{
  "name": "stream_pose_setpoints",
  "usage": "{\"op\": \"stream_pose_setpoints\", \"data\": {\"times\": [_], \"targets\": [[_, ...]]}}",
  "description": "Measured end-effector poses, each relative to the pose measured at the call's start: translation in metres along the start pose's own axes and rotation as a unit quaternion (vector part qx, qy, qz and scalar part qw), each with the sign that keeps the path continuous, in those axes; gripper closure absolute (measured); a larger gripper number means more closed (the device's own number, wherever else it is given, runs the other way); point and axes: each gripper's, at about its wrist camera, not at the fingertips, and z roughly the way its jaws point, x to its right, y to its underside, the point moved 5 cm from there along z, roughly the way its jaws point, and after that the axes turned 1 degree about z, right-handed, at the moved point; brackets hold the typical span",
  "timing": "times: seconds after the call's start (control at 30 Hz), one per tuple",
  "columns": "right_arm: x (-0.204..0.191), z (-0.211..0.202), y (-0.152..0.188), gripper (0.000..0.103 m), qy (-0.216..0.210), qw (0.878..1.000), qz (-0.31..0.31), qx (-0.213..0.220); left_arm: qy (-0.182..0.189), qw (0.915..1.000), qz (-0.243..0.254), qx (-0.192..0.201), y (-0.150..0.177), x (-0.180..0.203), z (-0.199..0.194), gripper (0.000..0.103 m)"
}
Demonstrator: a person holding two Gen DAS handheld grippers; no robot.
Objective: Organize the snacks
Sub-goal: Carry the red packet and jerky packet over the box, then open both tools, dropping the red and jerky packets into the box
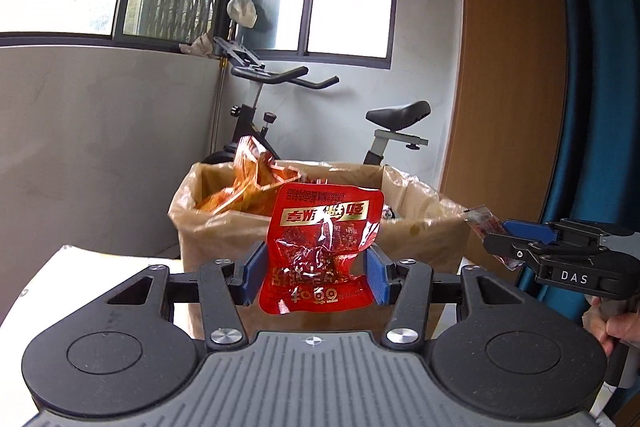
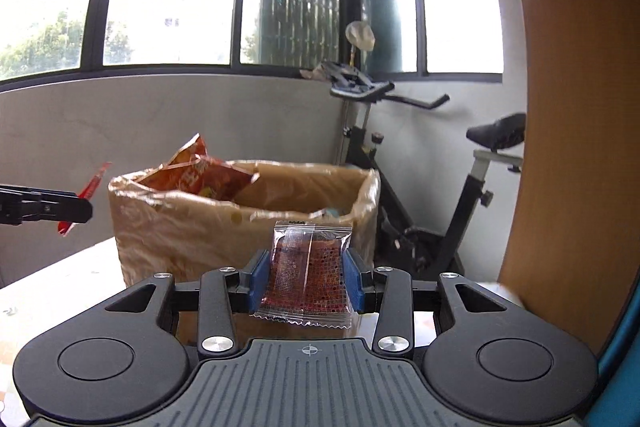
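Glossy red foil packet (image 1: 320,247), crinkled

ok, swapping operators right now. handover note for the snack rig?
Left gripper: shut on a red foil snack pouch, held upright in the air in front of the box.
Right gripper: shut on a clear-wrapped dark snack packet, also short of the box.
Cardboard box, lined with a plastic bag, sits on the white table. An orange snack bag already sticks out of it; other contents are hard to make out.
Done: at least one snack is boxed.
Left: likely drop both held packets into the box. Whether any snacks remain on the table can't be seen.
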Motion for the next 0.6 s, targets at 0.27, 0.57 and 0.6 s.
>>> {"op": "stream_pose_setpoints", "data": {"times": [0.27,0.57,0.6], "targets": [[-0.009,0.057,-0.045,0.066,-0.010,0.998,-0.059,0.024,0.019,0.9997,0.013,-0.005,-0.045,0.017,0.073,0.048],[-0.005,0.110,-0.037,0.066,-0.003,0.999,-0.031,-0.019,0.017,0.9990,0.006,-0.041,-0.047,-0.001,0.114,0.047],[-0.005,0.112,-0.034,0.066,0.002,0.999,-0.026,-0.026,0.020,0.9990,0.010,-0.040,-0.046,0.000,0.114,0.043]]}}
